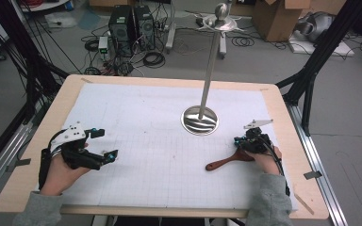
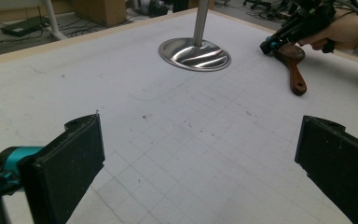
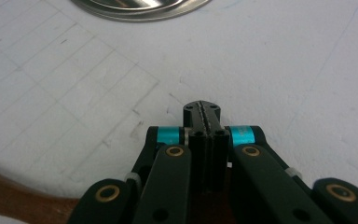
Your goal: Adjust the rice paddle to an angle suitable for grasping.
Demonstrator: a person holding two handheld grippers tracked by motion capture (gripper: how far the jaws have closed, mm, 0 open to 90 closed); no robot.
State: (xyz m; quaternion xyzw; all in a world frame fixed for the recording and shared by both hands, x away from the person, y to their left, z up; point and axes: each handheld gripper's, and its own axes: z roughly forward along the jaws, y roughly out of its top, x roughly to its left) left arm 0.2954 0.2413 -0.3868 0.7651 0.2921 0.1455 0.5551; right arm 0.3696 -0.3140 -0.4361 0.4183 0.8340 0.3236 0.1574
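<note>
Left gripper (image 1: 104,143): held low over the left of the tabletop (image 1: 28,155), jaws spread wide, nothing between them.
Right gripper (image 3: 206,113): jaws pressed fully together, nothing seen clamped between the pads; placed over the round head of the wooden brush (image 1: 226,161).
Wooden brush: laid flat on the white grid mat (image 1: 146,136), right side, handle pointed left toward the mat's middle.
Steel stand (image 1: 200,120): round base set on the mat, beyond the brush, apart from it.
</note>
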